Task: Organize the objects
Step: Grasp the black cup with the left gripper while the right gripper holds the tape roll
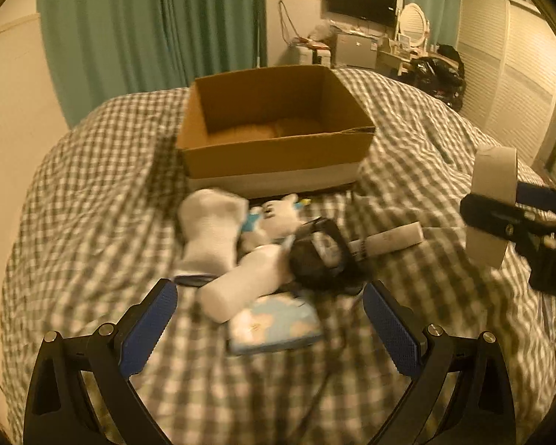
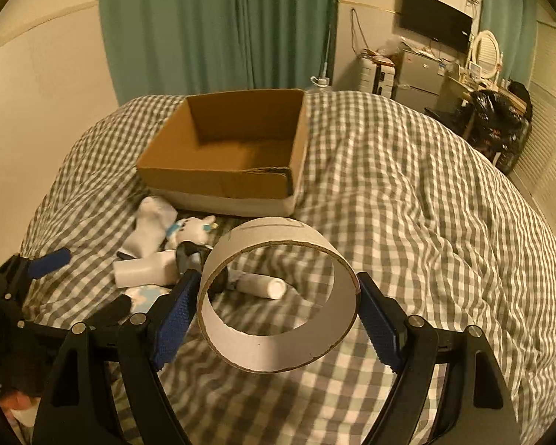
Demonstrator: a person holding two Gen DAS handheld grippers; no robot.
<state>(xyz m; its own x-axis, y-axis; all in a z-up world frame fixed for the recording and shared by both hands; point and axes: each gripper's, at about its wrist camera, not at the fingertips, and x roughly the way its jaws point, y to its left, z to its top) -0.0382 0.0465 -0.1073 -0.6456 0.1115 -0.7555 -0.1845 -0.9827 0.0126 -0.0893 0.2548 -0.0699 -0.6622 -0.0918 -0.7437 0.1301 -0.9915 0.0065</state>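
My right gripper (image 2: 278,307) clamps a wide cardboard ring (image 2: 278,296) at lower centre of its view, both pads pressed to its outer wall, lifted clear of the bed. My left gripper (image 1: 270,319) hangs with its jaws spread and nothing between them, above the pile at mid-frame: a blue patterned packet (image 1: 274,324), a white bottle (image 1: 241,289), rolled white socks (image 1: 209,233), a white plush toy (image 1: 278,218), a black strap (image 1: 326,256), a white tube (image 1: 389,241). Beyond, the cardboard box (image 2: 218,181) looks empty, so I judge sorting barely begun: 1 item in hand, about 6 left. A grey checked duvet (image 2: 407,204) covers the bed; green curtains (image 2: 218,26) and a wall screen (image 2: 435,20) stand behind.
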